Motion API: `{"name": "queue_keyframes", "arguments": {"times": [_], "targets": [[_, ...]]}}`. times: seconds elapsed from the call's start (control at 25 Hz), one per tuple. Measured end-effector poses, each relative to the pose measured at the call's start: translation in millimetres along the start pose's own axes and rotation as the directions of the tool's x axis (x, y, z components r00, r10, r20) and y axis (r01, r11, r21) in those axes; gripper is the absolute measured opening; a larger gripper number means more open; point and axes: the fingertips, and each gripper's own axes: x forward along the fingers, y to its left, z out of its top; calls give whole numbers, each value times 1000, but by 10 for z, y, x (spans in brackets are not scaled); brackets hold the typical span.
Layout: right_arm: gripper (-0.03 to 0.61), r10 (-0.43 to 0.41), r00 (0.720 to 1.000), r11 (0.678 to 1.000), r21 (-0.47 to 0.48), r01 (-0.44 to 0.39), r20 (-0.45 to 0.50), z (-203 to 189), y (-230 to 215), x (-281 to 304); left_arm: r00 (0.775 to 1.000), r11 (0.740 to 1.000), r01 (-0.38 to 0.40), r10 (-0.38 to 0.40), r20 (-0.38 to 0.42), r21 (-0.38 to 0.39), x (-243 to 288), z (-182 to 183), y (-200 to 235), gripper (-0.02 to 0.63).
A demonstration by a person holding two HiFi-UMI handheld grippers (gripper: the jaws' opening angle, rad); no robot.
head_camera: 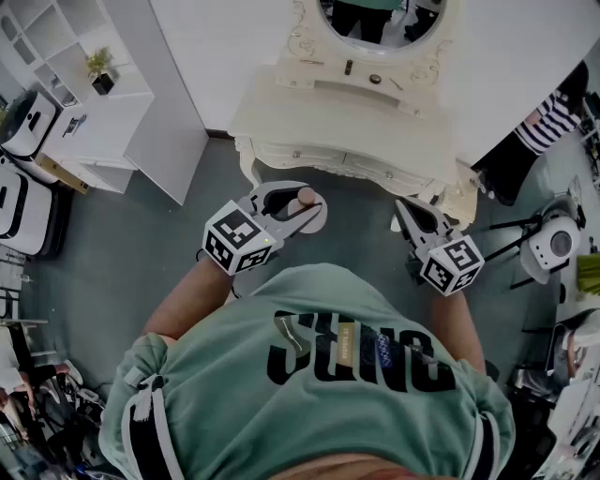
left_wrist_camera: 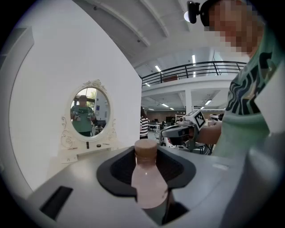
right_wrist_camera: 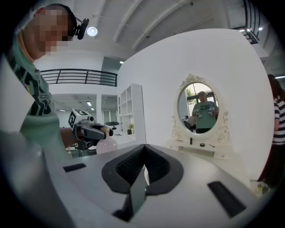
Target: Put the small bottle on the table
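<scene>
**Current step: transport.** The left tongs [head_camera: 302,208] are clamped on the small bottle [left_wrist_camera: 149,178], a pale pink bottle with a tan cap. The pads press on its body and the cap stands clear above the jaws. The bottle is upright in the left gripper view. In the head view it is held in the air above the floor, just short of the front edge of the counter [head_camera: 281,117], and it is not yet over the top. The right tongs [head_camera: 403,212] are drawn together with nothing between them and hang beside the counter's front right corner.

**Next move (judgement).** The left tongs need to carry the bottle forward over a bare part of the counter top. The top looks largely free in front of the mirror [head_camera: 380,19]. The bottle should then be lowered until its base rests flat and released only after that. The bottle tapers to a narrow neck, so keeping it vertical during release should prevent tipping.

**Markings.**
- Bottle: no label or print is visible.
- Marker cubes: black-and-white square patterns only, no text.
- Person's green shirt [head_camera: 319,375]: large dark letters, folded and seen inverted, so they cannot be read reliably.
</scene>
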Motion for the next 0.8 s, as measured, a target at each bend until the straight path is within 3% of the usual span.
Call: {"name": "queue_keyframes", "arguments": {"times": [0.8], "targets": [[-6,3,999,1000,31,-4,34,58,-433,-274,1000,1000,-14,14,-12,7,459,101,-115,143]]}}
